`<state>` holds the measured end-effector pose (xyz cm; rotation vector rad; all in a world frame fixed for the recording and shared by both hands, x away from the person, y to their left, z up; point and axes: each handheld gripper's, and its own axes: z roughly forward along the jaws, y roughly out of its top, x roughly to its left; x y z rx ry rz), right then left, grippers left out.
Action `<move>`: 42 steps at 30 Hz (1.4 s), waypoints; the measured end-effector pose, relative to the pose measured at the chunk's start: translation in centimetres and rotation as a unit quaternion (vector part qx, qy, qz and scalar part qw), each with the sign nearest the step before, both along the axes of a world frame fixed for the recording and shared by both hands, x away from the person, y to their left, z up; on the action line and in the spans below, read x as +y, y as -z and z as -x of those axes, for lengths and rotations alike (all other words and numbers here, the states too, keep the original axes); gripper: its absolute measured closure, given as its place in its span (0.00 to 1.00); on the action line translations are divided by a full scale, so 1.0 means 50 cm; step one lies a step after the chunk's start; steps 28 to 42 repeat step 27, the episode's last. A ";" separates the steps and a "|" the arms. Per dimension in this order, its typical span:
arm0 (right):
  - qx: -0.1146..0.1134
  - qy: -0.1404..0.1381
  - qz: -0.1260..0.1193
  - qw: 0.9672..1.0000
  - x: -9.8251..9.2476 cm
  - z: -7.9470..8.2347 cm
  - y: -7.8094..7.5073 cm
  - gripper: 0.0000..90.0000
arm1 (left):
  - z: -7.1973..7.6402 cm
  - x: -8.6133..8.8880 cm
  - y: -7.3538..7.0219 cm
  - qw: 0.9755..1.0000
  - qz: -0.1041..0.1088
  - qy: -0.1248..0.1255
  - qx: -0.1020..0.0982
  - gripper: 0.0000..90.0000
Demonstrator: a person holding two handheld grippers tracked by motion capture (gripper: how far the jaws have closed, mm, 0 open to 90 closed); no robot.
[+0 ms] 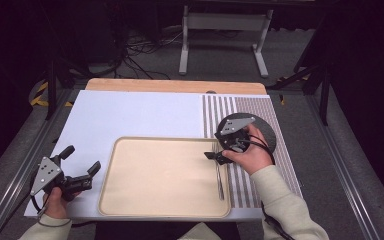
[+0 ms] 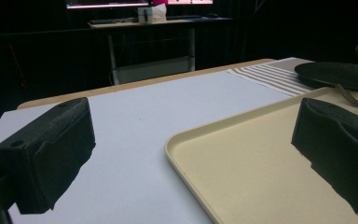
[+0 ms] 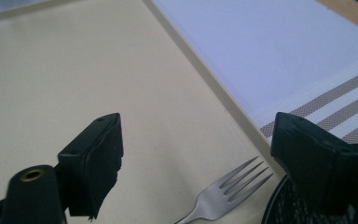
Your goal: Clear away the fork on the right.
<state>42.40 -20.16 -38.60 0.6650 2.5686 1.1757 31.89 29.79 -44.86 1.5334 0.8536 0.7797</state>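
Roughly counted: 1 slim silver metal fork [image 1: 220,177], 1 cream rectangular plastic tray w/ rounded corners [image 1: 130,200], 1 round black plate [image 1: 270,137], 1 striped brown-and-white placemat [image 1: 215,112], 1 pale blue-white board [image 1: 130,115] over wooden tabletop [image 1: 175,85], 2 hand-held grippers.

Fork: thin handle, four tines, shiny; lying flat inside tray along its right rim, tines toward far side per right gripper view [image 3: 235,184], just beside plate edge. Seen also from left gripper view [image 2: 354,99], resting at tray's far right.

Right gripper [image 1: 215,156]: released, jaws spread wide above fork, nothing pinched between them; no earlier look to compare. Right hand [image 1: 252,155] over plate's near-left edge.

Left gripper [image 1: 82,165]: jaws apart, nothing between, hovering over board left of tray, near left edge; left hand [image 1: 55,200] at near-left corner.

Room: tray mostly bare, wide open middle and left. Board bare on far side. Placemat strip narrow between tray rim and table's right edge; plate taking its far part.
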 end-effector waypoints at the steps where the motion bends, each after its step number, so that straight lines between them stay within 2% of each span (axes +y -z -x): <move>1: -0.006 0.001 -0.006 1.000 -0.005 0.004 -0.004 0.19 | 0.000 0.000 0.000 1.000 0.000 0.000 -0.001 0.00; 4: -0.012 0.006 -0.022 1.000 -0.019 0.016 -0.012 0.19 | 0.000 0.001 -0.001 1.000 -0.001 -0.001 -0.001 0.00; 5: -0.025 0.008 -0.030 0.999 -0.029 0.023 -0.017 0.17 | 0.000 0.001 -0.001 1.000 -0.001 -0.001 -0.001 0.00; 7: -0.028 0.010 -0.033 0.999 -0.033 0.026 -0.018 0.17 | 0.001 0.001 -0.001 1.000 -0.002 -0.001 -0.001 0.00; 9: -0.040 0.013 -0.050 0.998 -0.045 0.037 -0.022 0.17 | 0.001 0.001 -0.001 1.000 -0.001 -0.001 -0.002 0.00; 14: -0.064 0.024 -0.095 0.993 -0.080 0.061 -0.018 0.17 | 0.001 0.003 -0.002 1.000 0.003 -0.003 -0.002 0.00; 15: -0.069 0.031 -0.112 0.991 -0.096 0.070 -0.012 0.17 | 0.001 0.003 -0.002 1.000 0.003 -0.003 -0.002 0.00; 16: -0.069 0.031 -0.112 0.991 -0.096 0.070 -0.012 0.17 | 0.001 0.003 -0.002 1.000 0.003 -0.003 -0.003 0.00; 17: -0.076 0.039 -0.130 0.988 -0.115 0.081 -0.003 0.17 | 0.001 0.003 -0.002 1.000 0.003 -0.003 -0.003 0.00; 18: -0.076 0.039 -0.130 0.988 -0.115 0.081 -0.003 0.17 | 0.001 0.005 -0.003 1.000 0.000 -0.002 -0.003 0.00; 19: -0.087 0.045 -0.154 0.983 -0.133 0.093 0.009 0.17 | 0.001 0.008 -0.004 1.000 0.003 -0.007 -0.005 0.00; 20: -0.087 0.045 -0.154 0.983 -0.133 0.093 0.009 0.17 | 0.001 0.008 -0.004 1.000 0.003 -0.007 -0.005 0.00; 22: -0.092 0.055 -0.179 0.978 -0.155 0.106 0.026 0.16 | 0.001 0.012 -0.005 1.000 0.005 -0.010 -0.004 0.00; 26: -0.091 0.082 -0.192 0.974 -0.192 0.121 0.061 0.15 | 0.001 0.013 -0.005 1.000 0.007 -0.010 -0.006 0.00; 27: -0.098 0.096 -0.201 0.970 -0.203 0.126 0.072 0.15 | 0.001 0.013 -0.005 1.000 0.008 -0.010 -0.006 0.00; 42: -0.098 0.096 -0.201 0.970 -0.203 0.126 0.072 0.15 | 0.001 0.013 -0.005 1.000 0.008 -0.010 -0.006 0.00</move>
